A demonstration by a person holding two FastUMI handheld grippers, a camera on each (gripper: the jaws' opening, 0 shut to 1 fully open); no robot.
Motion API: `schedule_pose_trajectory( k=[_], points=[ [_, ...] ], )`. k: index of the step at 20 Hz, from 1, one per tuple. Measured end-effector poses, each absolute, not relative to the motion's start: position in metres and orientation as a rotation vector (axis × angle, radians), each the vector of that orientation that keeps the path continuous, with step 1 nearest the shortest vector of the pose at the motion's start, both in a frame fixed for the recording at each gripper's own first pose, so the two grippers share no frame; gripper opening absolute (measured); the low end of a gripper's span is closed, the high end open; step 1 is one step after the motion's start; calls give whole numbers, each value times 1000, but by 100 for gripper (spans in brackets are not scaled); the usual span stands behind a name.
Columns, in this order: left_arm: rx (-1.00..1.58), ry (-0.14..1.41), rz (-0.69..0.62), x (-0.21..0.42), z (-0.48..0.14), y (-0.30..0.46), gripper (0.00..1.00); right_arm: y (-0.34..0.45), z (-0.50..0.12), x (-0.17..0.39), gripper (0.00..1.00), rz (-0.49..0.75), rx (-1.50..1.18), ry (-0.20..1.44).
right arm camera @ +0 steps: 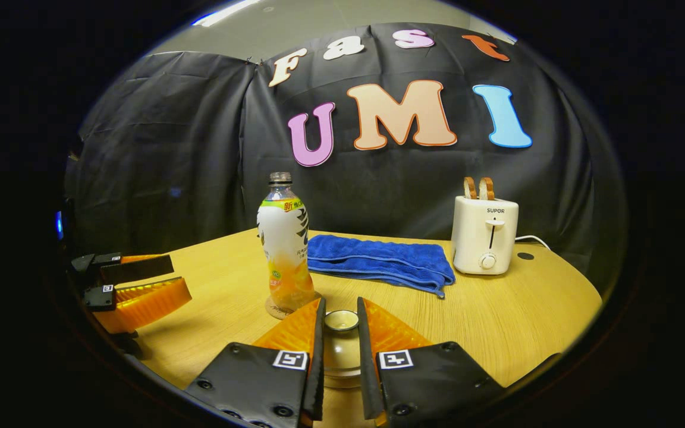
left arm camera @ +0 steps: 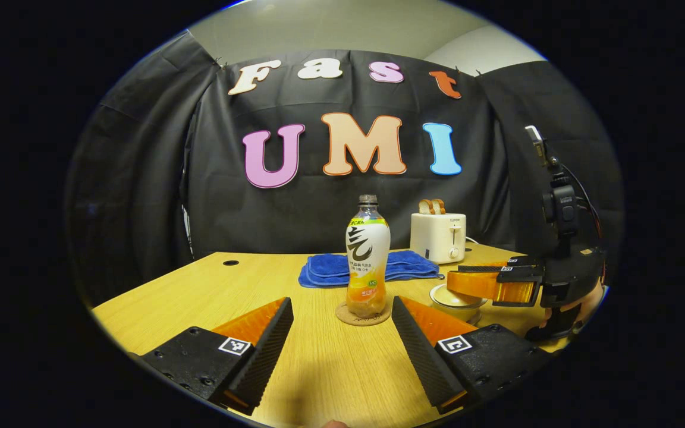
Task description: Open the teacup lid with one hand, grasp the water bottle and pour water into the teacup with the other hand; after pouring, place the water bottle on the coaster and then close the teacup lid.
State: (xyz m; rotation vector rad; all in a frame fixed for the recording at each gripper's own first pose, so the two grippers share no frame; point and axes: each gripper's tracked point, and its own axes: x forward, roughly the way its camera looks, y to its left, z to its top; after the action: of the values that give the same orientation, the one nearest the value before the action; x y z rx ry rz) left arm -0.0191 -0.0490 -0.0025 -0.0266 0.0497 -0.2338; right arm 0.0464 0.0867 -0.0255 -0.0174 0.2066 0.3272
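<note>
An uncapped water bottle (left arm camera: 367, 255) (right arm camera: 285, 249), its lower part holding orange liquid, stands upright on a round coaster (left arm camera: 348, 318) (right arm camera: 274, 310) at mid-table. My left gripper (left arm camera: 341, 303) (right arm camera: 179, 276) is open just short of the bottle, its jaws spread wider than the bottle and touching nothing. To the right of the bottle sits the white teacup (left arm camera: 458, 303) with its lid (right arm camera: 341, 356) on. My right gripper (right arm camera: 341, 306) (left arm camera: 454, 276) reaches over the cup, and its fingers press on the lid's knob (right arm camera: 341, 321) from both sides.
A folded blue towel (left arm camera: 372, 267) (right arm camera: 378, 261) lies behind the bottle. A white toaster (left arm camera: 437, 238) (right arm camera: 484, 238) with two bread slices stands at the back right. The wooden table (left arm camera: 319, 368) has a cable hole (left arm camera: 231, 262) at its far left.
</note>
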Motion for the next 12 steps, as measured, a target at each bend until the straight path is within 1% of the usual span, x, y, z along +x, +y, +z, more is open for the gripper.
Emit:
schedule_pose_trajectory(
  k=[1,4,6,10,12],
  points=[
    [-32,49,-232,-19,-3,-49,98,87,-27,47,29,325,-16,208],
    [-45,54,-230,-20,-5,-50,98,86,-27,45,33,315,-24,204],
    [-48,54,-227,-21,-5,-49,97,87,-24,43,39,318,-12,196],
    [-35,33,-222,-22,1,-48,97,79,0,32,92,303,12,128],
    [-32,25,-219,-23,3,-46,98,69,7,25,92,279,2,109]
  ],
)
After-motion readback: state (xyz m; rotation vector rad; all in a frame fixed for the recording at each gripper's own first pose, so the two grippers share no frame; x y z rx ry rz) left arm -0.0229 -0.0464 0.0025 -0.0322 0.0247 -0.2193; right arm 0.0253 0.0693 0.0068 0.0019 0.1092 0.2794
